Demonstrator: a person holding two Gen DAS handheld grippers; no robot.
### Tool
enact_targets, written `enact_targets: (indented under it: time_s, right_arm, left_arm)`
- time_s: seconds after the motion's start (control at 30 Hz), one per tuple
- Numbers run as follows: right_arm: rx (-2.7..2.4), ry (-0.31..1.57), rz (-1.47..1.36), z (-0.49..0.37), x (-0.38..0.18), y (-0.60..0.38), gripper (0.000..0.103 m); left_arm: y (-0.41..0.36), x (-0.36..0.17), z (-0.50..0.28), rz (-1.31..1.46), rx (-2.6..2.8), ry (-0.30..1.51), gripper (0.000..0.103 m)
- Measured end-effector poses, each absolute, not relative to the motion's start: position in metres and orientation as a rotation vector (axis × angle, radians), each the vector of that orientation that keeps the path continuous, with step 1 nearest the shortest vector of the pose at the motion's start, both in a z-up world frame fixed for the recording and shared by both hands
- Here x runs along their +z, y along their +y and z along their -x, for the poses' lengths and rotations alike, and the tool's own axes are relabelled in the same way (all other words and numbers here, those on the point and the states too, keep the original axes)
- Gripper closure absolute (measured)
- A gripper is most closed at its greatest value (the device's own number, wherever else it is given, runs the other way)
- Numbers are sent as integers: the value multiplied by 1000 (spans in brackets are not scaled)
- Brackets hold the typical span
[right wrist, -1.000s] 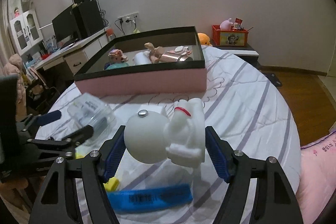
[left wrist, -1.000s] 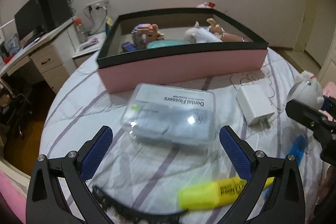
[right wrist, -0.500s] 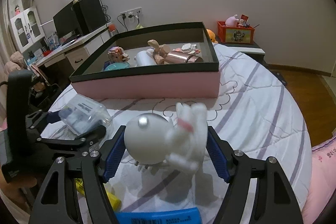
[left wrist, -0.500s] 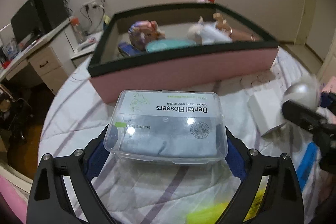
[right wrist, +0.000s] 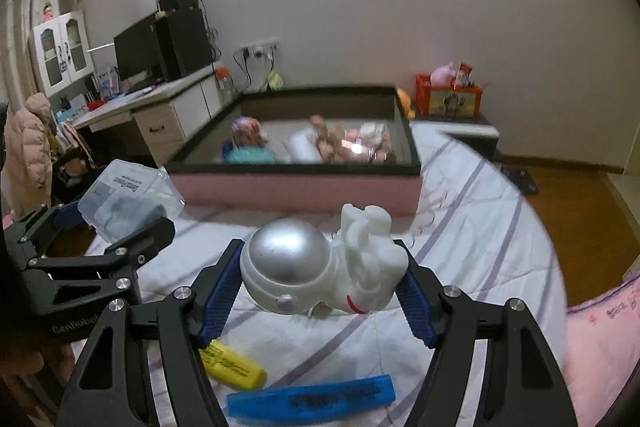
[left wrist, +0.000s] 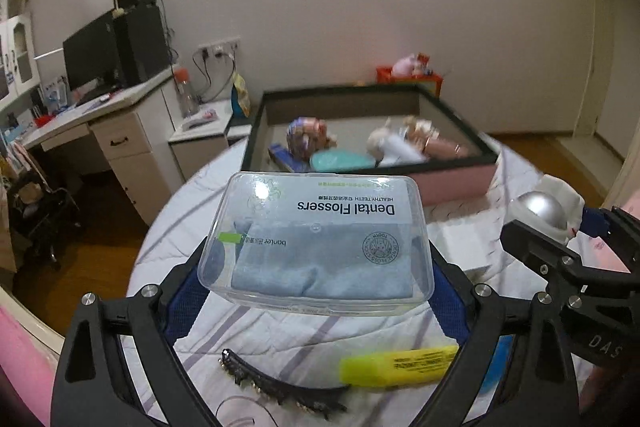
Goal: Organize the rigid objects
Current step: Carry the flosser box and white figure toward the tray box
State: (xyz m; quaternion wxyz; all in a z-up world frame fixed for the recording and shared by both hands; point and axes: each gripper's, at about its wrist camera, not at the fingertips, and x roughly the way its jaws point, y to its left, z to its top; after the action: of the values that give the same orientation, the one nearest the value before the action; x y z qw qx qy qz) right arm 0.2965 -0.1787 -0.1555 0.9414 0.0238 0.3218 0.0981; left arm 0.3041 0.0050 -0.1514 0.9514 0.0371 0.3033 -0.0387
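Observation:
My left gripper (left wrist: 318,269) is shut on a clear plastic box of dental flossers (left wrist: 320,227), gripped by its two short sides and held off the striped bedsheet. In the right wrist view this box (right wrist: 128,199) hangs at the left. My right gripper (right wrist: 320,285) holds a white astronaut figure (right wrist: 360,267) with a silver helmet, lying sideways between the blue pads, and its jaws are closing on it. The figure (left wrist: 540,207) also shows at the right of the left wrist view. Beyond both stands a pink storage box (right wrist: 300,187) with a black rim, holding several toys.
On the sheet below lie a yellow highlighter (left wrist: 396,367), a black hair clip (left wrist: 280,387), a white charger (left wrist: 464,243) and a blue flat item (right wrist: 312,403). A desk (left wrist: 100,131) with a monitor stands left of the bed. A pink pillow (right wrist: 600,327) lies at the right.
My left gripper closed on the flossers box and lifted it off the sheet. The right gripper rose with the astronaut, which now shows its silver helmet.

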Motion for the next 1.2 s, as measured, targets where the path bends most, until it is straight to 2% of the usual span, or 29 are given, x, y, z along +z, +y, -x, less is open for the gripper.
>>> enact_targets:
  time_s: [0.6, 0.93, 1.2]
  right_arm:
    - [176, 346, 43, -227, -49, -159, 31]
    - [148, 245, 57, -209, -22, -159, 31]
    - [108, 206, 62, -207, -13, -169, 31]
  left_arm:
    - [20, -54, -212, -43, 87, 304, 8]
    - [15, -31, -196, -37, 44, 182, 8]
    - [1, -22, -206, -55, 18, 151, 8]
